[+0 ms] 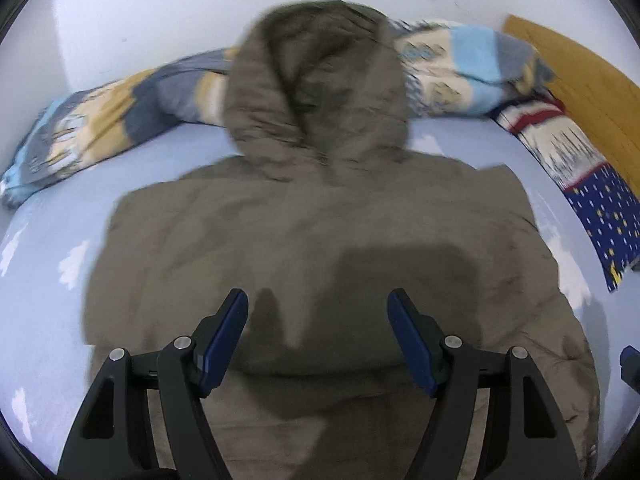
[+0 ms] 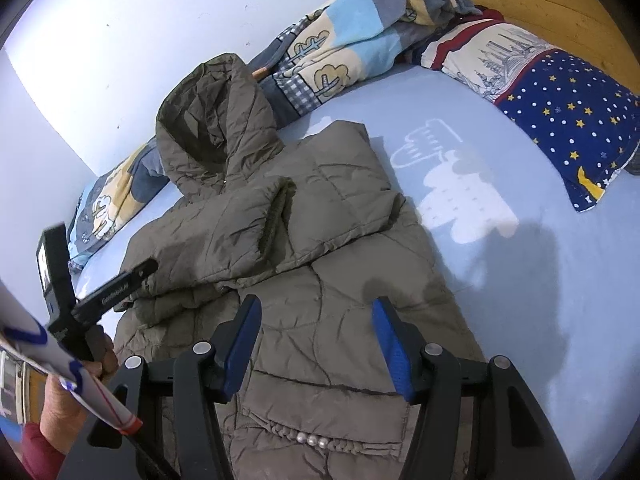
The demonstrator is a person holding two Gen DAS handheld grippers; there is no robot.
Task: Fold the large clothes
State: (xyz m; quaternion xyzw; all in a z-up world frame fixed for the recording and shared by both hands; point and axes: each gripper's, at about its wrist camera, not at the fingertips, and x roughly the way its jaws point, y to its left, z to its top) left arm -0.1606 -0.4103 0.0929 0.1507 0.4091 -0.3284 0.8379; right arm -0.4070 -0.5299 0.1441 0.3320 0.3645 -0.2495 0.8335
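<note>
The jacket [image 2: 320, 264] lies flat on the bed [image 2: 520, 280], hood [image 2: 212, 120] toward the wall [image 2: 120, 40] and resting on the rolled blanket [image 2: 340, 52] there, hem toward the person; that layout puts every fold line within reach. One sleeve [image 2: 240, 232] is already folded across the jacket's chest, cuff just below the hood, which narrows the body for the next fold, probably hem up toward the hood. The right gripper [image 2: 316, 340] hovers over the jacket's lower half, just above the pearl trim [image 2: 312, 440]; its fingers are spread with only flat fabric showing between them, pinching nothing. The left gripper [image 1: 318, 340] hangs over the jacket's middle, aimed at the hood, fingers likewise spread and empty; its view is blurred, so how near it is to the cloth I cannot tell. In the right view it stands at the jacket's far side edge, held in a hand [image 2: 100, 356]. A starry pillow [image 2: 560, 120] lies well apart from the jacket, out of the way
</note>
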